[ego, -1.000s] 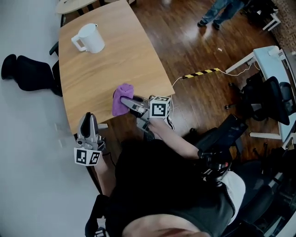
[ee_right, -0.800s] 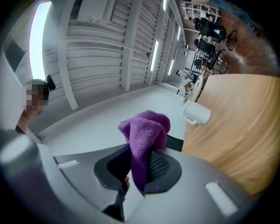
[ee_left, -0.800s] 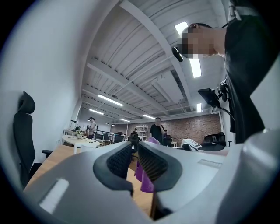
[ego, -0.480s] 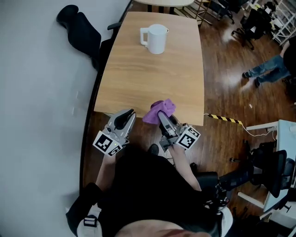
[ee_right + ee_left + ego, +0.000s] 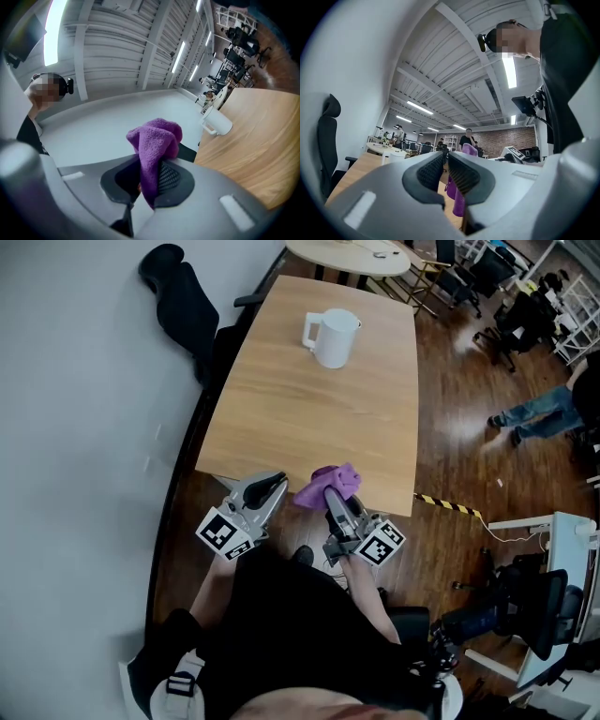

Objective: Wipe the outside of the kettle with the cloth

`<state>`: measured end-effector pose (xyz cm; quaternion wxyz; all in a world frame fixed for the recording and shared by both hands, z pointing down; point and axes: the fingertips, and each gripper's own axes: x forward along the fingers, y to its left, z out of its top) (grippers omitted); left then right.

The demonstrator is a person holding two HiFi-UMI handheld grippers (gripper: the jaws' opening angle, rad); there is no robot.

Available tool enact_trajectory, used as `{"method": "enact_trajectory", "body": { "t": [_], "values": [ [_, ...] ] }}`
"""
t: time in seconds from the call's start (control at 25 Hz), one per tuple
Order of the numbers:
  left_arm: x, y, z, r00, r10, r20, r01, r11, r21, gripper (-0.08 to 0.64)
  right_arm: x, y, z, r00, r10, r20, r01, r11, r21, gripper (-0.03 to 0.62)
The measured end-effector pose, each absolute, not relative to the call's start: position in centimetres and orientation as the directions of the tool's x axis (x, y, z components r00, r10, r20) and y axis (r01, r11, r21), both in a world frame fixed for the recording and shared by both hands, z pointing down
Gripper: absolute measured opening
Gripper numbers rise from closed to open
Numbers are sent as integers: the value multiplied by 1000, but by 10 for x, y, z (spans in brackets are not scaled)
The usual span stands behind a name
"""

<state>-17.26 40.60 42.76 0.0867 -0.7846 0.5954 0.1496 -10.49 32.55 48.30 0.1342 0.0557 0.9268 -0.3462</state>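
A white kettle (image 5: 333, 337) with its handle to the left stands at the far end of the wooden table (image 5: 309, 418). The right gripper view shows it small and far off (image 5: 216, 122). A purple cloth (image 5: 330, 484) is bunched at the table's near edge, and my right gripper (image 5: 333, 497) is shut on it. The cloth (image 5: 157, 140) sticks up out of the jaws there. To the left of it my left gripper (image 5: 269, 487) is shut with nothing in it, its pads (image 5: 432, 171) together. The cloth (image 5: 457, 197) hangs just beyond them.
A black office chair (image 5: 187, 306) stands by the table's far left corner, and a round table (image 5: 347, 254) lies beyond the far end. At right, on the dark wood floor, are a person's legs (image 5: 530, 413), a yellow-black cable strip (image 5: 450, 504) and a white desk (image 5: 562, 540).
The head view has swung round, so the table now runs straight ahead. Both grippers have risen at the near edge, and the right one has lifted the cloth with it.
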Motion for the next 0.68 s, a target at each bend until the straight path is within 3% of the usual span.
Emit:
{"method": "enact_trajectory", "body": {
  "t": [0.16,0.32,0.48,0.68],
  "values": [
    [-211,382,450,257,-906,-335,-953,-296,70,0,-143,304,504,-964,-4,-264,172,748,-641,46],
    [-182,404,438,256,-906,-336,-956,-289,52,0,-116,328,491,-960,7,-280,188,755,-628,46],
    [-218,384,449,258,-908,-329,-952,-298,76,0,-149,307,501,-965,-10,-263,166,753,-637,46],
    [-211,371,468,259,-908,-328,-951,-300,79,0,-139,293,518,-966,-15,-258,158,755,-637,46]
  ]
}}
